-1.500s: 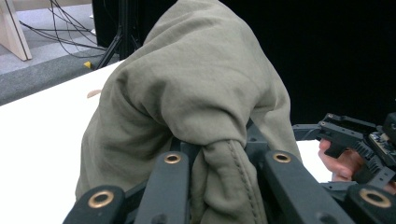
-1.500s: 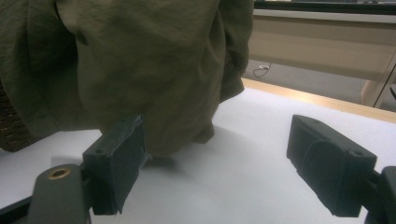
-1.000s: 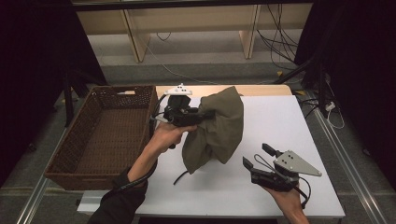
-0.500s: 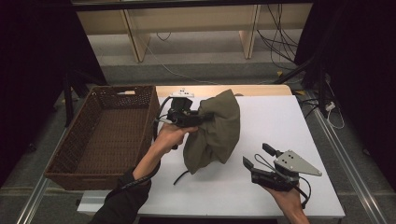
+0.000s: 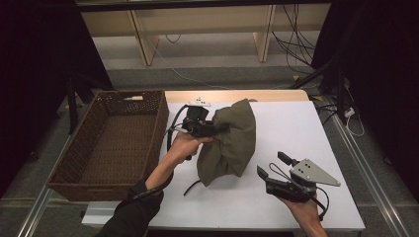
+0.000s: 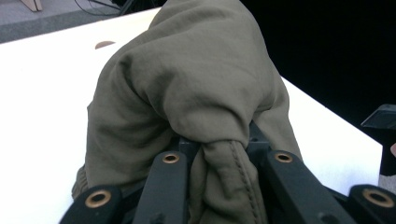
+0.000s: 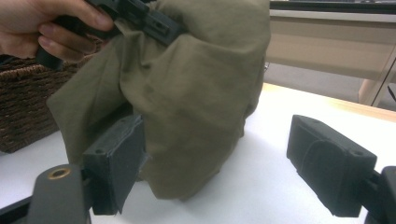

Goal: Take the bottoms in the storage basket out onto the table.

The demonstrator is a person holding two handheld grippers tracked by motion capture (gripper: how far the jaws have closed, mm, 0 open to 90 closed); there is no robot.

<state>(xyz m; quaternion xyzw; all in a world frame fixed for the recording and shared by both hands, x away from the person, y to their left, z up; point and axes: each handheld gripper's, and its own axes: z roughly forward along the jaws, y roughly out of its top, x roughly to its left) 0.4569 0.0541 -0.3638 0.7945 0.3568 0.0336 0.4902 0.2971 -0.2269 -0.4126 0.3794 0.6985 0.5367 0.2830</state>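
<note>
— Between the left gripper's (image 5: 217, 127) jaws, what's caught?
— A thick bunched fold of the olive cloth (image 5: 230, 143). In the left gripper view the jaws are pinched tight on a seamed edge of the cloth (image 6: 196, 107), and the rest balloons out over them.

— And the right gripper (image 5: 273, 165)?
— Jaws wide apart, nothing between them. It sits low over the table (image 5: 296, 123) near the person's edge, just beside the cloth's lower end. In its own view the cloth (image 7: 196, 93) hangs in front of the left pad without touching it.

— Where does the cloth sit overall?
— Mid-table, top lifted, its bottom resting on the white surface. The basket (image 5: 111, 143) stands to the left, close by, nothing in it.

— How will it handle?
— Soft and limp, I'd judge; light, not fragile, not slippery. It sags into whatever shape it's hung from, so one pinch leaves most of it dangling.

— Best place for a second hold?
— Probably a loose lower corner or hem, where the fabric is thin enough to clamp firmly.
</note>
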